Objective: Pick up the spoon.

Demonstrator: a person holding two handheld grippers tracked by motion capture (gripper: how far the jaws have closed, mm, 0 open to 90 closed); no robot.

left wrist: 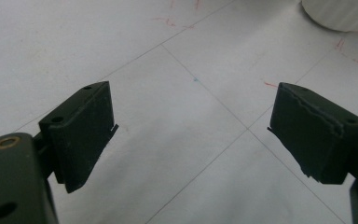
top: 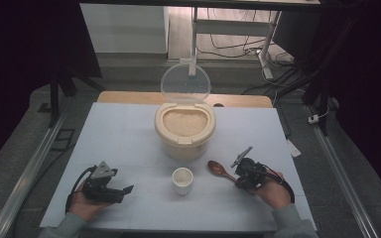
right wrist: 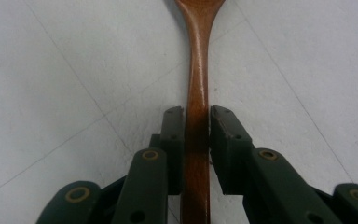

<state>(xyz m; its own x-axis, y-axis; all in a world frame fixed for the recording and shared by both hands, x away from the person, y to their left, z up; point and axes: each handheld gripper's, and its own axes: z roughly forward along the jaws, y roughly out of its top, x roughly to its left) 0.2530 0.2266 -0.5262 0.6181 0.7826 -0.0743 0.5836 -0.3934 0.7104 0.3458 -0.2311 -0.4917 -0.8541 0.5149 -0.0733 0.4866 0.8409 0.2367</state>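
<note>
A brown wooden spoon (top: 218,169) lies on the white table, bowl toward the rice bin. My right gripper (top: 238,177) is shut on its handle; in the right gripper view the spoon (right wrist: 198,70) runs straight up between the jaws of my right gripper (right wrist: 197,116), with both pads against the handle's sides. A small white cup (top: 182,179) stands upright in the middle near the front. My left gripper (top: 128,191) rests at the front left, pointing toward the cup. In the left gripper view my left gripper (left wrist: 191,135) is open over bare table, and the cup's base (left wrist: 340,11) shows at the top right.
A cream rice bin (top: 184,130) full of rice stands behind the cup, its clear lid (top: 185,84) tipped up and back. The white table cover (top: 129,139) has thin lines and red marks. Metal rails run along both sides of the table.
</note>
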